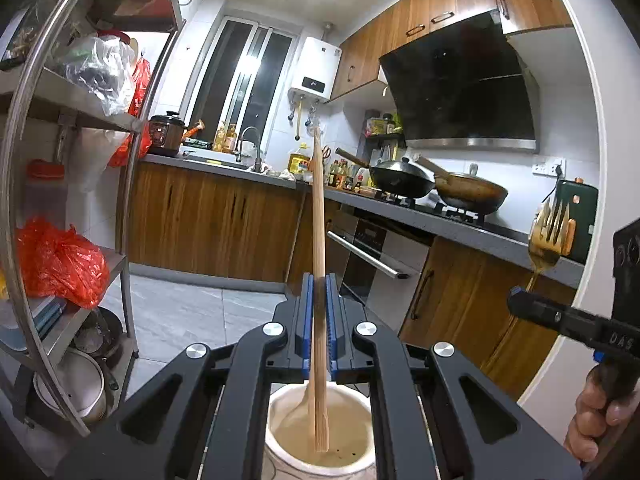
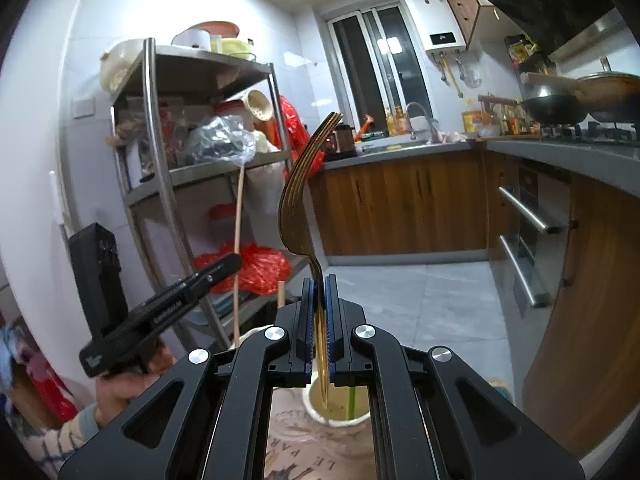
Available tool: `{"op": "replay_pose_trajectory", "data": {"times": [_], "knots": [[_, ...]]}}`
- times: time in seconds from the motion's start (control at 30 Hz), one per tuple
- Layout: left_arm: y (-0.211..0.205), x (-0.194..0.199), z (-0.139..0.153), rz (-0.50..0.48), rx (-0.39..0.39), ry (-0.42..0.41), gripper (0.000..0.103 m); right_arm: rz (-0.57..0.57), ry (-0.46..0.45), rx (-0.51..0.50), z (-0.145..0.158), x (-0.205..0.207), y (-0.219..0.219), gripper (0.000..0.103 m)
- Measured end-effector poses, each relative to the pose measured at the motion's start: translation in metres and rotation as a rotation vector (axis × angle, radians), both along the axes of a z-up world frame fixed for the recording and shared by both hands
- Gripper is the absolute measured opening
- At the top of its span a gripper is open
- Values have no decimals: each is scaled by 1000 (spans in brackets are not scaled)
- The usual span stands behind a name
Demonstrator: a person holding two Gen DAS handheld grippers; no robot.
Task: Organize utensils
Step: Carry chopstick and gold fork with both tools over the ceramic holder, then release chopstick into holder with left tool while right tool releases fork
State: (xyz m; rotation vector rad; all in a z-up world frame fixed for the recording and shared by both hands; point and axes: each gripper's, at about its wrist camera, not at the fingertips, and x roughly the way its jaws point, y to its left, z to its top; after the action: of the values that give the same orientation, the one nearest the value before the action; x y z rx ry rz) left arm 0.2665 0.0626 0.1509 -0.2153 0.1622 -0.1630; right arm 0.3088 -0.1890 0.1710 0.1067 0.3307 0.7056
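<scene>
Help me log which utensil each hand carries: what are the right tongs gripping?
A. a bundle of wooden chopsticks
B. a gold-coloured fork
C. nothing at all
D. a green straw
B: in the right wrist view the right tongs are shut on the handle of a gold-coloured fork with its tines up, while the left tongs clamp the wooden chopsticks.

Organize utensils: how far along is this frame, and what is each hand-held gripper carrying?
Mid-job. The left hand-held gripper is shut on wooden chopsticks above a white holder. The right hand-held gripper is shut on a gold fork over another holder with a green stick inside. Neither is released yet.
</scene>
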Motion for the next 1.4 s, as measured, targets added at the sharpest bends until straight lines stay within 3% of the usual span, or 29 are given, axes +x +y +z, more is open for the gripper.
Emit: {"op": "replay_pose_trajectory", "data": {"times": [0.37, 0.7, 1.03, 1.4], "knots": [[-27, 9, -36, 22, 94, 114, 6, -15, 84, -123, -33, 23, 23, 6], [-24, 12, -49, 85, 88, 192, 6, -5, 157, -178, -58, 35, 39, 7], [-29, 13, -51, 112, 129, 202, 6, -6, 182, -183, -69, 44, 45, 7], [-30, 12, -51, 119, 124, 204, 6, -25, 180, -182, -71, 49, 45, 7]]}}
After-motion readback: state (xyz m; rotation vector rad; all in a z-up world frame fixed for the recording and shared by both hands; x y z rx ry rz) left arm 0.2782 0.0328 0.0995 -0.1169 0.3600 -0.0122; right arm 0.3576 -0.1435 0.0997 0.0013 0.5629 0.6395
